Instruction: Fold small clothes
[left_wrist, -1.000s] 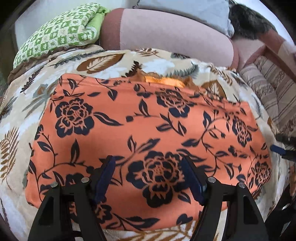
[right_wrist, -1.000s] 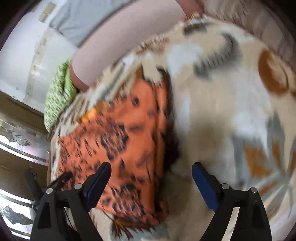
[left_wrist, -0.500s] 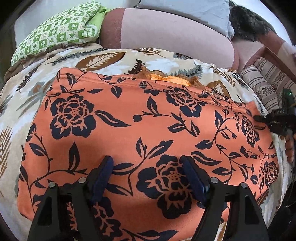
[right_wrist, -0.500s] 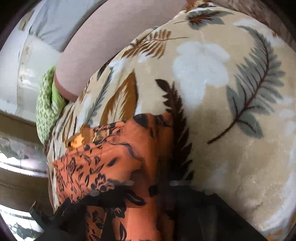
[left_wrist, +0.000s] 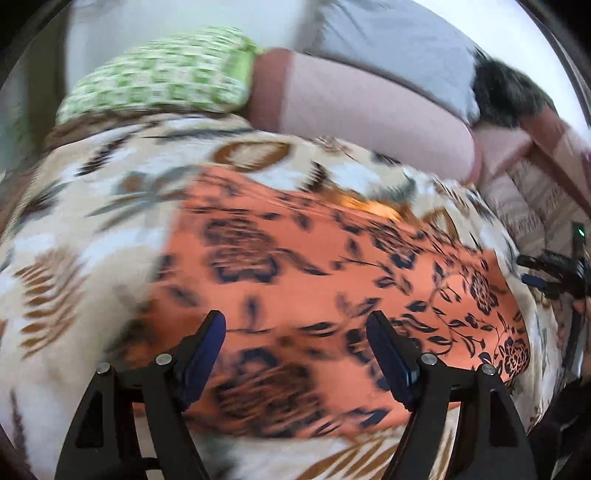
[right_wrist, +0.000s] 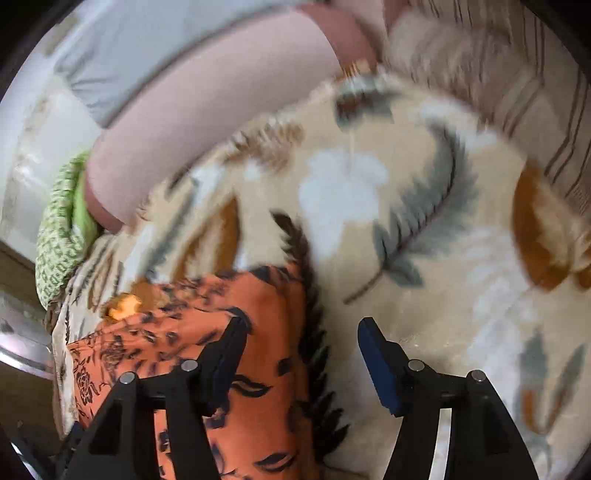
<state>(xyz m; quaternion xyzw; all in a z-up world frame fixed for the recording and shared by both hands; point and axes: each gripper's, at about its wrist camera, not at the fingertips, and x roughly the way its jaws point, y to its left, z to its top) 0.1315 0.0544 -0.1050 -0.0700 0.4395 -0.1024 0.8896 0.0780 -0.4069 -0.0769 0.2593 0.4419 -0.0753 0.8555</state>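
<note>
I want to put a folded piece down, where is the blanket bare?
Bare leaf-print blanket lies right of the orange floral garment, up to the striped cushion. A second patch is left of the garment, below the green pillow. The middle is covered.

A home bedroom: a leaf-print blanket (left_wrist: 110, 229) covers a bed, with a green checked pillow (left_wrist: 162, 74) upper left and a pink bolster (left_wrist: 369, 122) beside it.
</note>
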